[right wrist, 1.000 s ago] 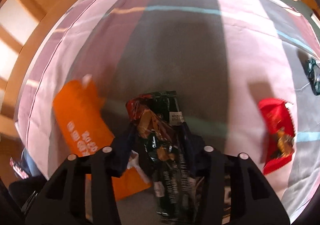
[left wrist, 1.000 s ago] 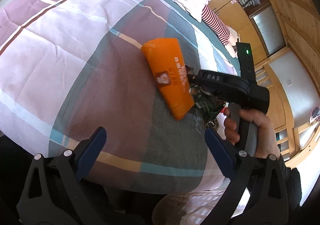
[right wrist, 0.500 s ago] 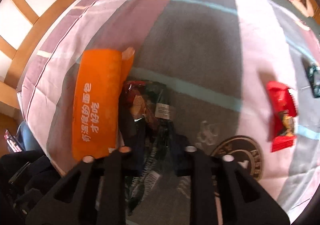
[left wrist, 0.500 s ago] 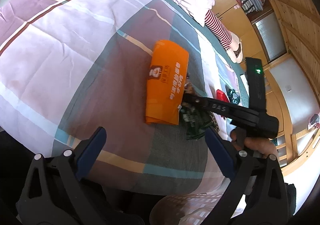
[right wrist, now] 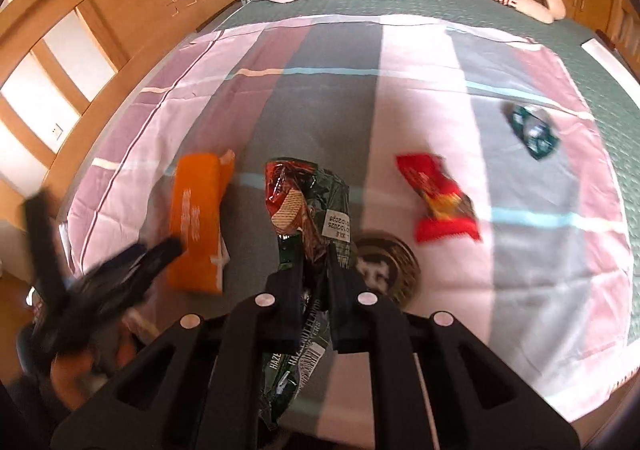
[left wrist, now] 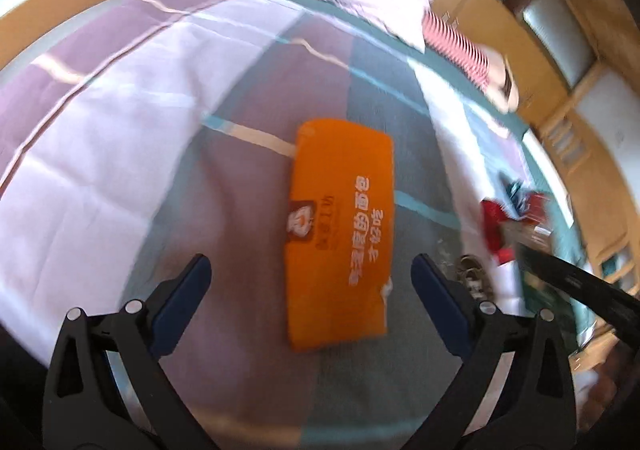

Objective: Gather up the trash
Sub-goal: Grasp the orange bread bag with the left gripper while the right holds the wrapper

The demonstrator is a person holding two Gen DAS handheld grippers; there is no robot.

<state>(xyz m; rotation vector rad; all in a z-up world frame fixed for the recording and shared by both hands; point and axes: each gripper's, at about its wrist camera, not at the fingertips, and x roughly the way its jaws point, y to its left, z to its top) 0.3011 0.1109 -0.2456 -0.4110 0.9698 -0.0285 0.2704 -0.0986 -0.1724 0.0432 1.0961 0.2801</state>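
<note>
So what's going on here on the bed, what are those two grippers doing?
A person is picking snack trash off the bedspread with two handheld grippers. The right gripper is shut on a dark green wafer wrapper and holds it above the cover. The left gripper is open, its fingers on either side of the orange packet lying flat on the bed, not touching it. A red wrapper and a small green wrapper lie uncollected further across.
</note>
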